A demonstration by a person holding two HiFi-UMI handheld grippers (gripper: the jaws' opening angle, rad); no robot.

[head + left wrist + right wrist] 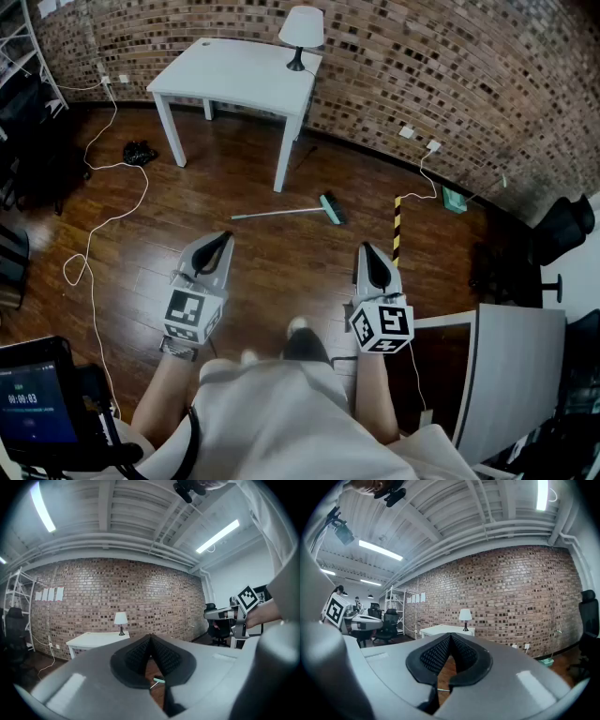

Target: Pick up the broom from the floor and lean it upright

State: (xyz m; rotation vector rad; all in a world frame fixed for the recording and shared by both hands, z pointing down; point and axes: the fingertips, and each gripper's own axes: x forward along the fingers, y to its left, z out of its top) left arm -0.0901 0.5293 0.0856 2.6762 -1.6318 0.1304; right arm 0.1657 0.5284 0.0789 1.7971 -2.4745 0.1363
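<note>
Both grippers, left (223, 236) and right (366, 247), are empty, jaws pressed together. Still the approach step: the broom (286, 213) lies flat on the floor (262, 291) ahead, near the white table (234, 75), brush end probably rightward. Next I'd step closer, stoop, and spread one claw over the handle (267, 215).

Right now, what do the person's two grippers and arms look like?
The left gripper and the right gripper are both pale grey tapering wedges with black ribbed pads. Each carries at its rear a white cube printed with black square markers. The person wears a light top, and the forearms are uncovered.
</note>
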